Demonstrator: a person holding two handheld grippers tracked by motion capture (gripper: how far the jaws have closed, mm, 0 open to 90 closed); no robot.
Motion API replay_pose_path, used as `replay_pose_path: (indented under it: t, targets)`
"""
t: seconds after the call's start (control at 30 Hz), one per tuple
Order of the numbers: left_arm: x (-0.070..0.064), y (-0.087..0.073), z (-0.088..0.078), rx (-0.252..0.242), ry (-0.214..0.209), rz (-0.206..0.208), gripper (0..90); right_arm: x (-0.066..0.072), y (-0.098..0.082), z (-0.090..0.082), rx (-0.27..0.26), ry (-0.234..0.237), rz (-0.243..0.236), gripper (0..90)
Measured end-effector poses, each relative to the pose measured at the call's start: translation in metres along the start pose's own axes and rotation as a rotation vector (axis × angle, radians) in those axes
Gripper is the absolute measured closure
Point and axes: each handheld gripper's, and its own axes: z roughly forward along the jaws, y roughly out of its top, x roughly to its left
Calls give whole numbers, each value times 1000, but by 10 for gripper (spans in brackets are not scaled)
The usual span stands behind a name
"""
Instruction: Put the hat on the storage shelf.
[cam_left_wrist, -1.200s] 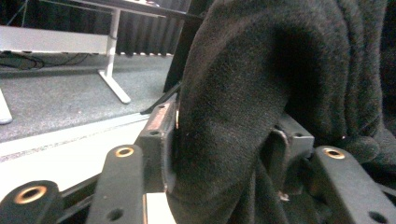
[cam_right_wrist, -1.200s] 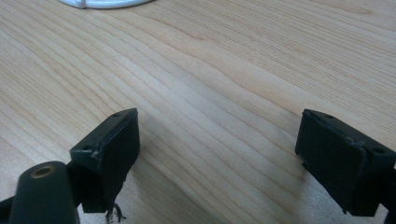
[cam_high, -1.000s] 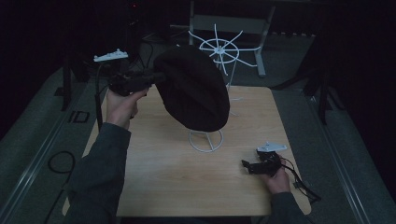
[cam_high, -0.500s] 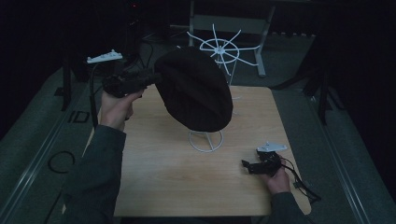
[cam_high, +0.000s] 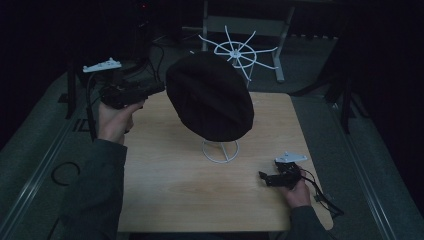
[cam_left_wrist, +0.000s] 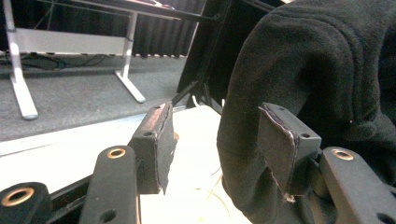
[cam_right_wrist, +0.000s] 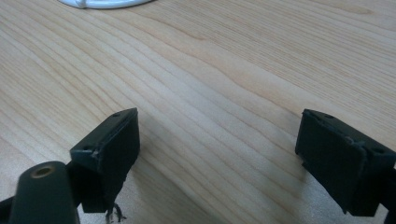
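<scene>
L hand (cam_high: 114, 120) raised at bench's (cam_high: 170, 190) far-left corner, holding L gripper (cam_high: 159, 88) level, tips aimed at the hat (cam_high: 210, 97). Grey plate (cam_high: 102, 65) stands above gripper body.

L gripper view: fingers (cam_left_wrist: 156, 144) about half open, have just been closing a bit. Hat's brim edge (cam_left_wrist: 243, 154) sits betw. them, lying against the right-hand finger; clear gap to the other one. No clamp yet, pads not pressing from both sides.

Centre: hat is black, fleecy, hung tilted on a white wire stand (cam_high: 220, 151) whose ring base sits mid-bench. Hat's low side faces the person. Behind bench, on the floor, a second white stand (cam_high: 237, 50) w/ spokes, bare.

R side: R hand (cam_high: 297, 192) rests on bench near front-right corner w/ R gripper (cam_high: 262, 176) lying low, pointing left, well apart from the stand base. R gripper view: fingers (cam_right_wrist: 116, 149) wide open, nothing betw. them, bare wood (cam_right_wrist: 210, 84) underneath; rim of stand base (cam_right_wrist: 100, 3) at top edge.
</scene>
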Motion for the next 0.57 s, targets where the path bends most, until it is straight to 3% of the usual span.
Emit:
replay_pose_path:
  t: [0.37,0.57]
  targets:
    - [-3,-1,-11,24,54,33,470,0,0,0,0,0,0,136]
    - [0,-5,-16,22,67,19,471,0,0,0,0,0,0,136]
